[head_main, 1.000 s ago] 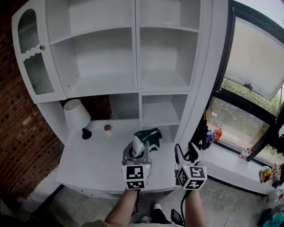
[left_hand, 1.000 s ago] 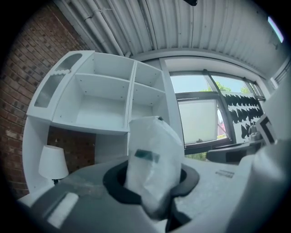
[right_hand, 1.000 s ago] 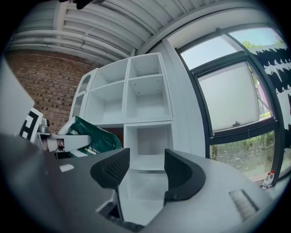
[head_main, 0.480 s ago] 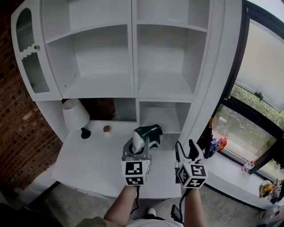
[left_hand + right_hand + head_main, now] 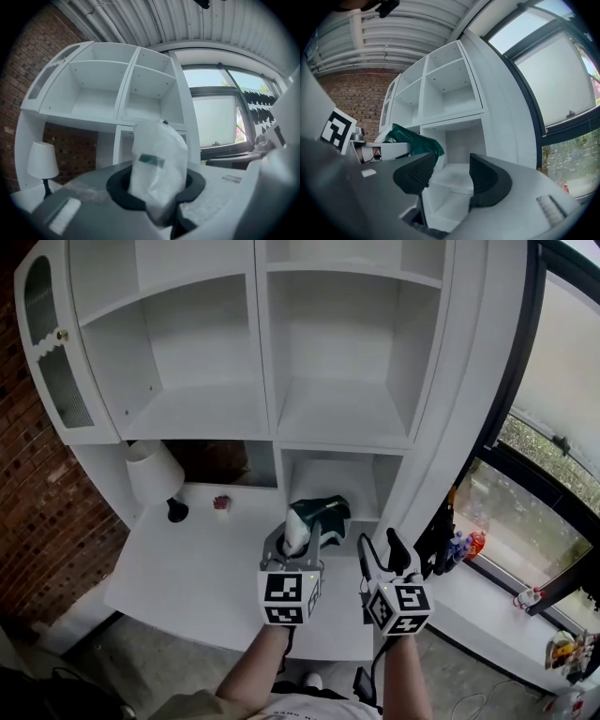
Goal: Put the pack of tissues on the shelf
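Pack of tissues is clamped in left gripper over the desk, near the low shelf. Right gripper is seen open, empty. Pack is judged light, soft and film-slippery; a mid-body grip is advised.

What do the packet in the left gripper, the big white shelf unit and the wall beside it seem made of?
Pack of tissues: likely thin plastic film, white and green, crinkled with a slight sheen.
Shelf unit: probably painted wood or board, smooth matt white, crisp panel edges.
Wall: bare red brick, mortar lines showing.
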Demonstrator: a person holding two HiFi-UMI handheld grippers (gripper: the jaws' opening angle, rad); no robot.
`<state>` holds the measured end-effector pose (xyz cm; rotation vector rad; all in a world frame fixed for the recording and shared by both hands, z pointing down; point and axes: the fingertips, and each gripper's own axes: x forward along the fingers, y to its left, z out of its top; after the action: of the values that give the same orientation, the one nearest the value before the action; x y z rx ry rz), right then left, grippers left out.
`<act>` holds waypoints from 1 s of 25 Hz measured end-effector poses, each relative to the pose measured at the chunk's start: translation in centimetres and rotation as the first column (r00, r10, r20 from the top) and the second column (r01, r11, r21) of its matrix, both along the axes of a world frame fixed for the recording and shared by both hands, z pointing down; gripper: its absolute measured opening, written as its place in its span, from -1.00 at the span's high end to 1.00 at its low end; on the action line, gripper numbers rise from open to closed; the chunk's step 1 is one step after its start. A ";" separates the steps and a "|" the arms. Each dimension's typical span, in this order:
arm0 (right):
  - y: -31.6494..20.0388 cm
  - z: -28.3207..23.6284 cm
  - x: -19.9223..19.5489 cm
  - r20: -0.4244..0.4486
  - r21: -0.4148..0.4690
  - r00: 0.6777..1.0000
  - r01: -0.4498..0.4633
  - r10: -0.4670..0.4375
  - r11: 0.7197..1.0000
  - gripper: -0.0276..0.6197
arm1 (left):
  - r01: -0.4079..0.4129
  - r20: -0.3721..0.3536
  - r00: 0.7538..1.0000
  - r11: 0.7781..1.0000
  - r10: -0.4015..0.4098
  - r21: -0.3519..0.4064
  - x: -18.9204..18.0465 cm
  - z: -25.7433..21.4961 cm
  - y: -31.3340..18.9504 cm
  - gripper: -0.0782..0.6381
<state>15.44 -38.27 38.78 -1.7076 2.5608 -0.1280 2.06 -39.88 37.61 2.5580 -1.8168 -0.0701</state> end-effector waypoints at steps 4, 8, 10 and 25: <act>-0.6 1.3 -1.1 0.010 -0.024 0.999 0.031 -0.030 0.999 0.20 | -0.038 -0.031 0.999 0.999 0.037 -0.019 0.5 0.8 -0.3 0.47; -1.3 2.5 -2.2 0.022 -0.041 0.999 0.046 -0.045 0.998 0.20 | -0.106 -0.095 0.990 0.994 0.102 -0.035 0.5 1.4 -0.9 0.47; -1.6 2.8 -2.8 0.028 -0.044 0.999 0.047 -0.046 0.998 0.20 | -0.157 -0.155 0.977 0.986 0.148 -0.052 0.5 1.8 -1.2 0.47; -1.9 2.9 -4.4 0.130 -0.049 0.989 0.070 -0.063 0.996 0.19 | -0.457 -0.472 0.793 0.888 0.385 -0.043 -0.2 2.3 -1.5 0.48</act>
<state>10.99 -40.20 41.64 -1.5751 2.5427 -0.3026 1.87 -41.42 39.88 2.4909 -1.0205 -0.4599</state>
